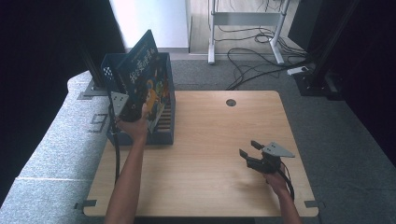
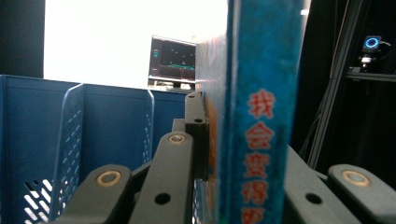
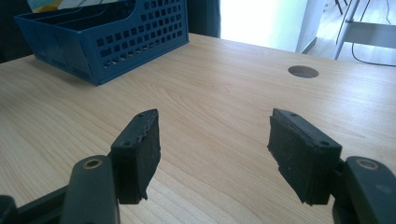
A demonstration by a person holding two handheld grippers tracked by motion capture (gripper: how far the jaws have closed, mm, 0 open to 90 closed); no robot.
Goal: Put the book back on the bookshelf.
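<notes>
Looking down from the high view, the left gripper (image 1: 132, 111) is clamping a blue picture book (image 1: 142, 74) by its lower edge and holding it tilted above the blue file rack (image 1: 164, 133) that is standing at the table's (image 1: 210, 154) far left corner. The book's cover is showing a row of pale Chinese characters, too small to read from here, over bright cartoon figures. Its lower corner is dipping toward the rack's slots; whether it is touching the rack cannot be told. The right gripper (image 1: 247, 149) is sitting well apart, low over the table near its right front edge, with its 2 jaws standing apart and nothing between them. A round cable hole (image 1: 230, 102) is lying near the table's far edge.

Along the left gripper view, the book (image 2: 261, 116) is standing upright between the 2 black jaws, which are pressing on it from both sides. Its spine is facing the camera, carrying red Chinese characters running downward: "我会变得", with a further one cut off below. The rack's (image 2: 70, 135) perforated dividers are rising at the left, and a dark monitor screen (image 2: 173, 63) is glowing behind.

Through the right gripper view, the 2 pads (image 3: 140, 149) are gaping wide over bare wood, gripping nothing. The rack (image 3: 116, 42) is sitting at the upper left, and the cable hole (image 3: 303, 71) is showing at the upper right.
</notes>
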